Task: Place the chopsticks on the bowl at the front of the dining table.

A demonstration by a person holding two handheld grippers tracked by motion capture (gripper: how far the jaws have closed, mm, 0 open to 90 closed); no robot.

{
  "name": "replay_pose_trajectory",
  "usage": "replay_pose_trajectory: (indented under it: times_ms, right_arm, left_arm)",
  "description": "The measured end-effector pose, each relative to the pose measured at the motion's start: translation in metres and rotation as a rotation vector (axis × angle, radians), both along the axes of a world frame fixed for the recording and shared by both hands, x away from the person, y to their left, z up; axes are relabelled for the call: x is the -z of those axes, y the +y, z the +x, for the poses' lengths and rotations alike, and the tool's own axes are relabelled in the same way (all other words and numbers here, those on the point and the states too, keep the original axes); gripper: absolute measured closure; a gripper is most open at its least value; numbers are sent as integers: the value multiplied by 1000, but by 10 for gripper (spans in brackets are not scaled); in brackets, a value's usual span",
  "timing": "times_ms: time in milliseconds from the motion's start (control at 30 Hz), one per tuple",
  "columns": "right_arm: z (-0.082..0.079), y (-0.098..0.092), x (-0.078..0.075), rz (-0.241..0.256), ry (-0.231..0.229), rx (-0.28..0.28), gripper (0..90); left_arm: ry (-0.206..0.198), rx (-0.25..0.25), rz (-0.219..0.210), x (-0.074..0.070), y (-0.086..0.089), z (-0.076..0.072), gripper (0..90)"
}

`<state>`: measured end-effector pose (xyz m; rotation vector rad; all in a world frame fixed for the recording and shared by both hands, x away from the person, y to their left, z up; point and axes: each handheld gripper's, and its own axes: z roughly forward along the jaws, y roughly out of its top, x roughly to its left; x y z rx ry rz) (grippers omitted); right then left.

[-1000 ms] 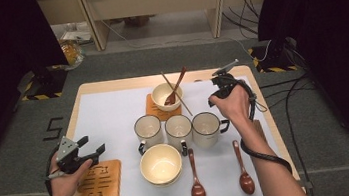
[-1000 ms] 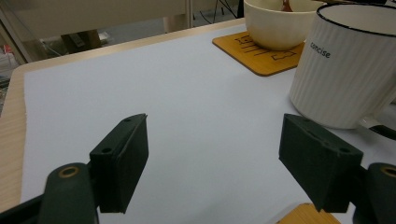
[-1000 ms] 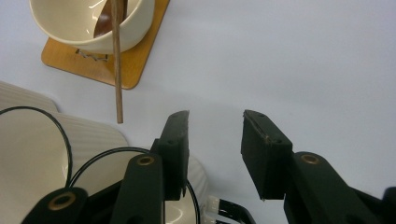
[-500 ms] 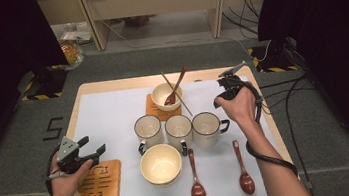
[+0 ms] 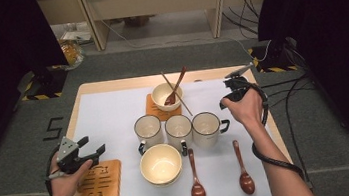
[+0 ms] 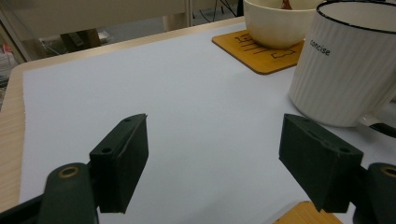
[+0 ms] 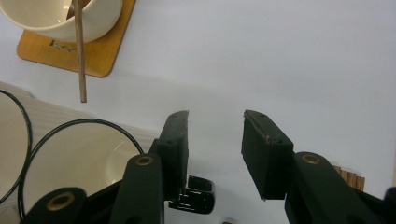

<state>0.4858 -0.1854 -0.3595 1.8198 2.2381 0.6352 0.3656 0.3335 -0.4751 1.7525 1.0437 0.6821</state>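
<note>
Three white ribbed mugs stand in a row mid-table: left point(image 5: 147, 128), middle point(image 5: 178, 128), right point(image 5: 206, 127). My right gripper point(image 5: 227, 97) hovers open just behind the right mug's black handle point(image 5: 224, 126). In the right gripper view the open gripper point(image 7: 215, 140) points down at the white mat, with that mug's rim point(image 7: 70, 158) and handle point(image 7: 194, 196) below left. My left gripper point(image 5: 92, 144) is open, low over the mat's left side. In the left gripper view the gripper point(image 6: 215, 163) has nothing between its wide-spread jaws, and the left mug point(image 6: 345, 60) stands ahead to the right.
A bowl point(image 5: 167, 96) holding a spoon and a chopstick point(image 7: 80, 51) sits on a wooden coaster point(image 5: 156, 111) at the back. An empty bowl point(image 5: 160, 164) and two brown spoons point(image 5: 196, 181) point(image 5: 243, 170) lie in front. Another coaster point(image 5: 96, 183) lies front left.
My right gripper has drifted a little toward the person, closer to the right mug's handle. The left gripper has hardly moved.
</note>
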Motion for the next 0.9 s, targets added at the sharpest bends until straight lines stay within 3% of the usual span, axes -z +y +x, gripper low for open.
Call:
replay_pose_trajectory:
  times_ms: [900]
  right_arm:
    - [-13,-24,1,-6,-5,39,615]
  left_arm:
    - [-5,-2,-3,-1,0,-1,236]
